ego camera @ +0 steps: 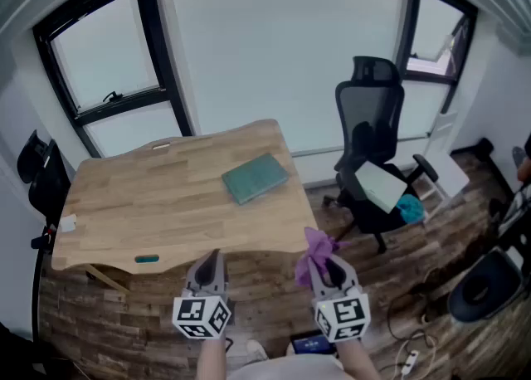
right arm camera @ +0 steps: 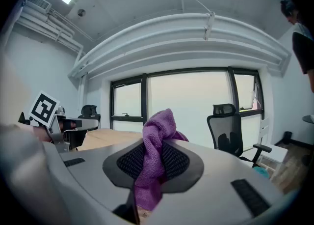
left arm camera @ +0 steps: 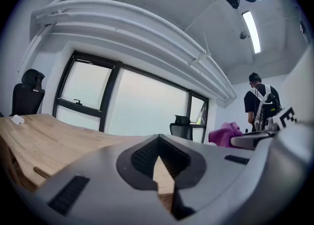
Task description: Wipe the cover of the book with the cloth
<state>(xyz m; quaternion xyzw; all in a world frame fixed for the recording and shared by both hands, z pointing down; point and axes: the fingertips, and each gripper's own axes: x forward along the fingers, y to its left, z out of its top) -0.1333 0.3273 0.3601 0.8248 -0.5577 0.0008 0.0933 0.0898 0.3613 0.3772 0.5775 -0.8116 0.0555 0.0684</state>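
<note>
Cloth (right arm camera: 158, 130) in right tongs (right arm camera: 153, 165), apparent book (ego camera: 255, 177) beyond

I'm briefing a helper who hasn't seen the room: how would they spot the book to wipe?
Find the wooden table by the big window. The book lies flat near its right end, toward the black office chair. It is a teal-green rectangle, far bigger than the small teal object at the front edge.

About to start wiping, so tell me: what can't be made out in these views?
Book: head view only, too small to see dirt or print on its cover; neither gripper view shows it.
Teal thing at the near edge of the table: too small to identify.
Cloth: its lower end is hidden inside the right gripper.
</note>
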